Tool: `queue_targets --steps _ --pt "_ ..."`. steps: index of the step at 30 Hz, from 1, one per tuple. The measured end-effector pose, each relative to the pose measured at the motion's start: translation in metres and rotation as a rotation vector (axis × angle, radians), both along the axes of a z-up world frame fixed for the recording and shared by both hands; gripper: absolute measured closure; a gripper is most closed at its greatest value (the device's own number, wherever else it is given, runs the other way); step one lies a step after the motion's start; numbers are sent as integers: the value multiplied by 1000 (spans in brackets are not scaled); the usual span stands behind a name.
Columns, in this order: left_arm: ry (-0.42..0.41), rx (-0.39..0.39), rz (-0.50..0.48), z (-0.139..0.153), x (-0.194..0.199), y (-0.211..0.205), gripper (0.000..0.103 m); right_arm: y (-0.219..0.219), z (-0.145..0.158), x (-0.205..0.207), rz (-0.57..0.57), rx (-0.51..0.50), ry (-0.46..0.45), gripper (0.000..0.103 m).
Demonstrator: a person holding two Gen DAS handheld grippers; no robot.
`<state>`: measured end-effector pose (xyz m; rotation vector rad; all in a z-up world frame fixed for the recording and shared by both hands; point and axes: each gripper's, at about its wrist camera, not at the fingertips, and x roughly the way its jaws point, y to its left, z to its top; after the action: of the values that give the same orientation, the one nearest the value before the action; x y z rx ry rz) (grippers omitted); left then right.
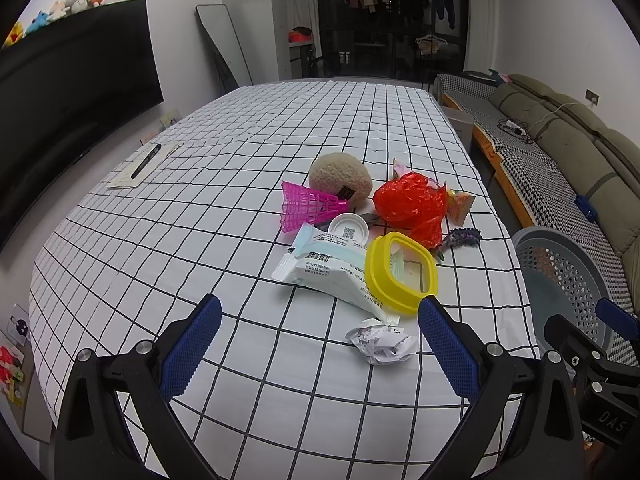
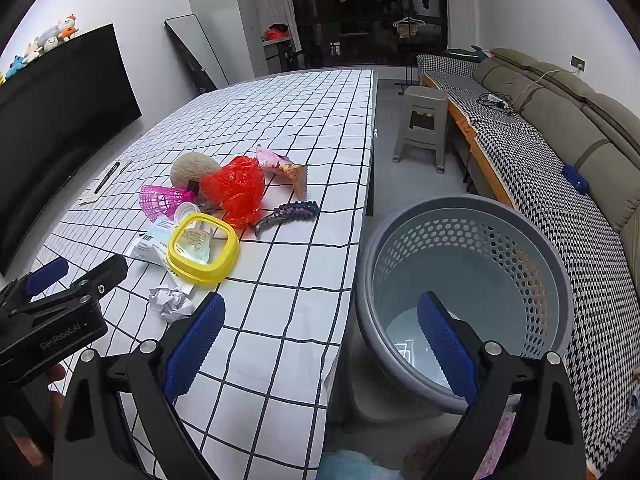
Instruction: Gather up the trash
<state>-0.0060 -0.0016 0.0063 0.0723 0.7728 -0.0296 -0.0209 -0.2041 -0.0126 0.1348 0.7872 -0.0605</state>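
Both your grippers, left (image 1: 320, 344) and right (image 2: 320, 340), have fingers wide apart and hold nothing, so next grab the paper ball (image 1: 382, 341) for the basket (image 2: 464, 240).

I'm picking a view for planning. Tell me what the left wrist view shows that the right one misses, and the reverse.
Left wrist only: the full open left gripper, framing the crumpled paper.

Right wrist only: the inside of the grey basket, which looks empty, the open right gripper over the table edge, and a grey stool.

Both: the pile with the yellow lid, red bag, pink shuttlecock, white packet and purple clip, plus the pen.
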Motion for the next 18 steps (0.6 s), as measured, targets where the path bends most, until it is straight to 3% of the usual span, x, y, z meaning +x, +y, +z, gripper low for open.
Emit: queue_targets --steps 18 --pt "-1 3 -2 0 0 -1 6 1 -1 1 7 1 0 11"
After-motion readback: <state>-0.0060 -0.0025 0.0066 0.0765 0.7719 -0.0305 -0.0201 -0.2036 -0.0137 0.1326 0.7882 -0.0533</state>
